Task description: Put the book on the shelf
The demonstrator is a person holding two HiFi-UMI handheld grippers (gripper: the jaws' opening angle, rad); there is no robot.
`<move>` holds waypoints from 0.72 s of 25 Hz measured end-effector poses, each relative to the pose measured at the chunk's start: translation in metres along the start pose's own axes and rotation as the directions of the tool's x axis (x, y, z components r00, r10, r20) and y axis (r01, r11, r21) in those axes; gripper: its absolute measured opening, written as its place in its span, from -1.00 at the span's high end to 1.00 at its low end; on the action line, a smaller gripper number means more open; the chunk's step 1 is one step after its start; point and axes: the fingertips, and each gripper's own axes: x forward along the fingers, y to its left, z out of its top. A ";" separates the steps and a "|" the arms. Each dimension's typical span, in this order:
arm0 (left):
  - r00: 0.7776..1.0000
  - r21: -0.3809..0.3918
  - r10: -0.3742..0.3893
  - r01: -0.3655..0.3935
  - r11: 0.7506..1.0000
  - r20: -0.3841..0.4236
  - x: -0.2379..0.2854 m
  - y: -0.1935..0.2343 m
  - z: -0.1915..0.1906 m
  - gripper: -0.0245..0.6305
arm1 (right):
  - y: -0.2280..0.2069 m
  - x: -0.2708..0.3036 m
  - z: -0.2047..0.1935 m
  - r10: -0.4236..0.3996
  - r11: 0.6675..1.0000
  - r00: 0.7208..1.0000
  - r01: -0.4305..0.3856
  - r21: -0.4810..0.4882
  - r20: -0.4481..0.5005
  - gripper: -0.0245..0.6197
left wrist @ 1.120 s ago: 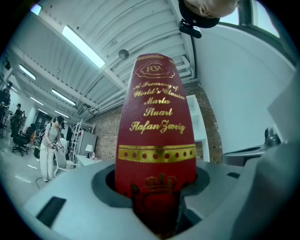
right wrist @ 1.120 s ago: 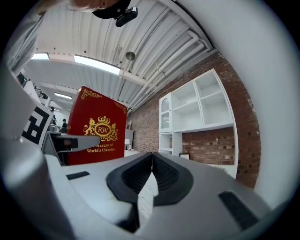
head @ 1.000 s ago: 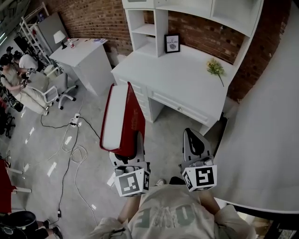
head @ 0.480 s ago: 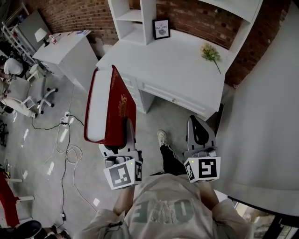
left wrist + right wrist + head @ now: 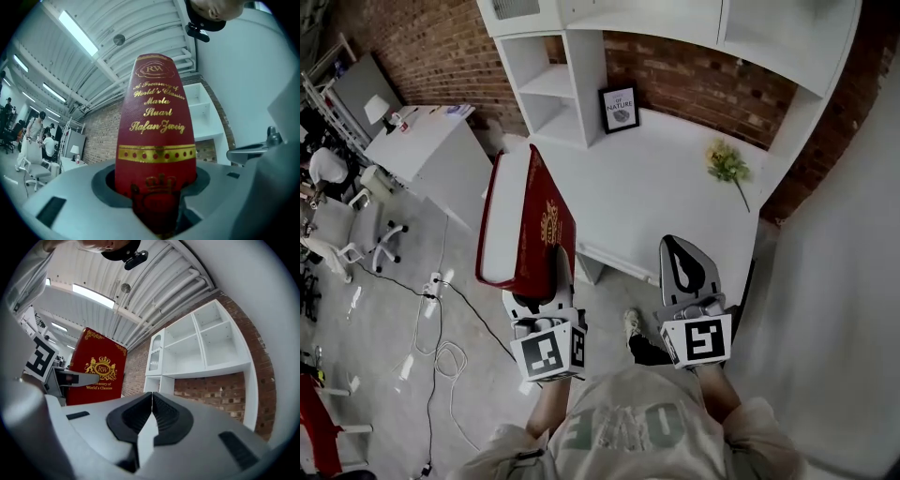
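Red book (image 5: 525, 220) stands clamped at its low end in the left gripper's (image 5: 547, 281) jaws, near the white shelf (image 5: 551, 82), while the right gripper's (image 5: 681, 251) jaws are together and empty, so the tall book might tip and bump the shelf.

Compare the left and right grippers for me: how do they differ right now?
The left gripper has its jaws spread and clamped on the red book; the right gripper has them pressed together, empty. In the head view the book covers the left gripper's tips, while the right gripper's show bare. Both point toward the white desk.
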 end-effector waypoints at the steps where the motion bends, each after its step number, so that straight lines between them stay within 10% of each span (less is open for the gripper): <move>1: 1.000 -0.004 0.002 -0.002 1.000 0.008 0.018 -0.001 0.000 0.17 | -0.007 0.018 -0.003 0.015 1.000 1.000 -0.015 -0.009 0.001 0.87; 18: 0.999 -0.013 -0.031 0.030 0.999 -0.018 0.229 -0.022 -0.018 0.17 | -0.083 0.215 -0.049 0.110 0.992 0.992 -0.106 0.066 -0.055 0.88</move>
